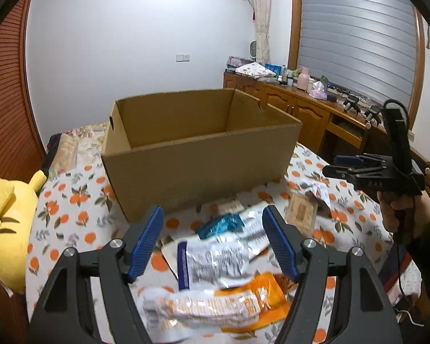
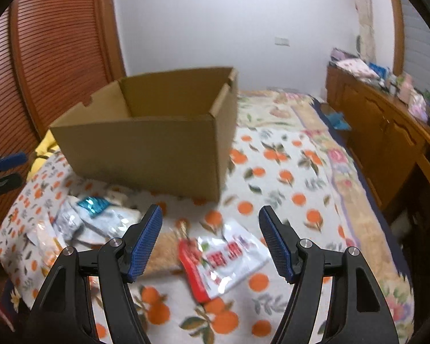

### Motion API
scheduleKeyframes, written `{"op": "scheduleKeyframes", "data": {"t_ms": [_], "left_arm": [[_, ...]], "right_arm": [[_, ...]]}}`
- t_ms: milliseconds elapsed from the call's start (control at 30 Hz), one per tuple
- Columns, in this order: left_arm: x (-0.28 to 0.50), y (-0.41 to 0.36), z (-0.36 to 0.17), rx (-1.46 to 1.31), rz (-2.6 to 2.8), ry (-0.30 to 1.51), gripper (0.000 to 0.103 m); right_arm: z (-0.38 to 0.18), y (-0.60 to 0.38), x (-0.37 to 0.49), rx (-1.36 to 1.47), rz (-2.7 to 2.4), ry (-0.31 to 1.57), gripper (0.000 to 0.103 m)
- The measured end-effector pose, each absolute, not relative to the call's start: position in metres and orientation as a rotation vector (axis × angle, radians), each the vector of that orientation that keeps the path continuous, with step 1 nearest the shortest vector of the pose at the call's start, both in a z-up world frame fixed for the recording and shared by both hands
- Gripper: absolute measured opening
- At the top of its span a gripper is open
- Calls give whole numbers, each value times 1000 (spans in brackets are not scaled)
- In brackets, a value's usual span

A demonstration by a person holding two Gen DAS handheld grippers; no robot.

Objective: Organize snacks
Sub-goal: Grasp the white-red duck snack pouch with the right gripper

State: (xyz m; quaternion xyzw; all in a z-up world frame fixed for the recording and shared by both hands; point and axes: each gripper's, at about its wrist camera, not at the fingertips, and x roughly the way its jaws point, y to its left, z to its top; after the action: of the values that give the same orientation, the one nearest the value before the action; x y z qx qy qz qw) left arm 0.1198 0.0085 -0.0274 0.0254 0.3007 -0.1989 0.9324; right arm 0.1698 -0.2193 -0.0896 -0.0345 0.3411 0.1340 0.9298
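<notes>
A bedspread (image 1: 71, 200) printed with oranges and leaves is spread over the bed, and a yellow plush toy (image 1: 8, 229) is laid at its left edge, beside a slatted wooden wardrobe door (image 2: 51, 43). A wooden sideboard (image 1: 301, 109) is set along the window wall, and its top is crowded with folded cloth, bottles and a pink flask (image 1: 303, 78). The window is covered by a grey roller shutter (image 1: 358, 34), and a wall switch (image 1: 183, 57) is mounted on the white wall.
</notes>
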Motion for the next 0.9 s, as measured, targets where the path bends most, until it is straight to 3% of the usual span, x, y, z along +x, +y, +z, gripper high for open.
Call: {"op": "scheduleKeyframes", "data": {"t_ms": [433, 800, 900], "left_arm": [[99, 8, -73, 36, -359, 671, 72], [95, 9, -90, 35, -329, 704, 72], [94, 12, -94, 31, -314, 714, 72]], "right_arm": [[-142, -237, 185, 22, 174, 821, 71], [-150, -235, 185, -29, 135, 864, 72], [-152, -232, 185, -61, 110, 868, 66]]}}
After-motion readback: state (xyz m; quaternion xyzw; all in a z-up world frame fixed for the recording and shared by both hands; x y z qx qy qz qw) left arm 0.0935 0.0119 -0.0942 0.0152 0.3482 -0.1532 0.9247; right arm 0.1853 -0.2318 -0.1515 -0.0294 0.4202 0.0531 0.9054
